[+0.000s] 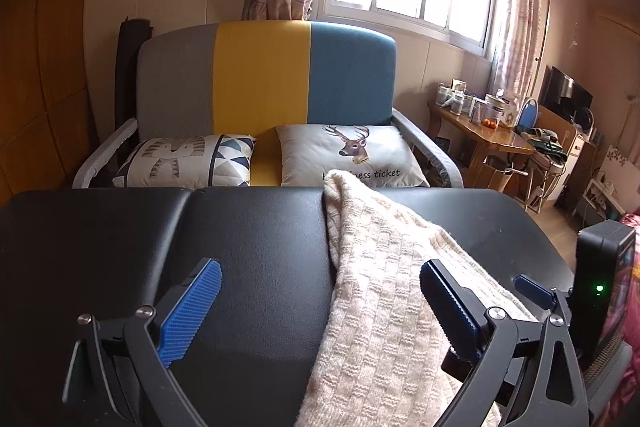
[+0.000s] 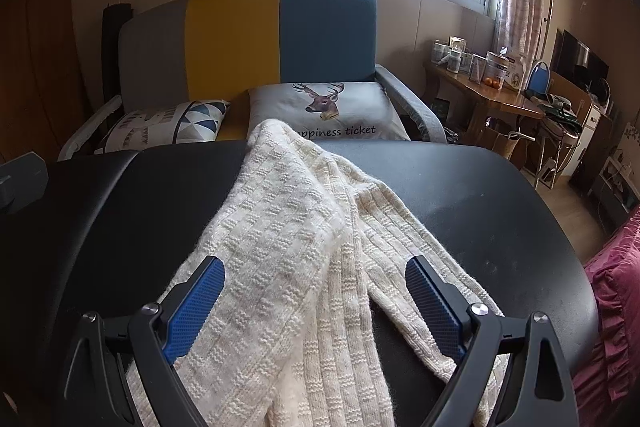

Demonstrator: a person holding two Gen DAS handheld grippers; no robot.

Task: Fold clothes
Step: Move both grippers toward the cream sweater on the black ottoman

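Observation:
A cream knitted garment (image 1: 380, 291) (image 2: 288, 247) lies in a long bunched strip on the black padded table (image 1: 240, 239) (image 2: 460, 195), running from the near edge to the far edge. My left gripper (image 1: 320, 303) is open above the garment's left edge, its blue pads wide apart, the right pad over the knit. My right gripper (image 2: 316, 303) is open too, straddling the garment's near part with nothing pressed between its pads. Part of the right gripper's body (image 1: 600, 287) shows at the right edge of the left wrist view.
Behind the table stands a grey, yellow and blue sofa (image 1: 260, 79) with a deer cushion (image 1: 348, 155) and a patterned cushion (image 1: 188, 163). A cluttered wooden side table (image 1: 480, 131) and a chair are at the right. A pink cloth (image 2: 616, 307) hangs at the right edge.

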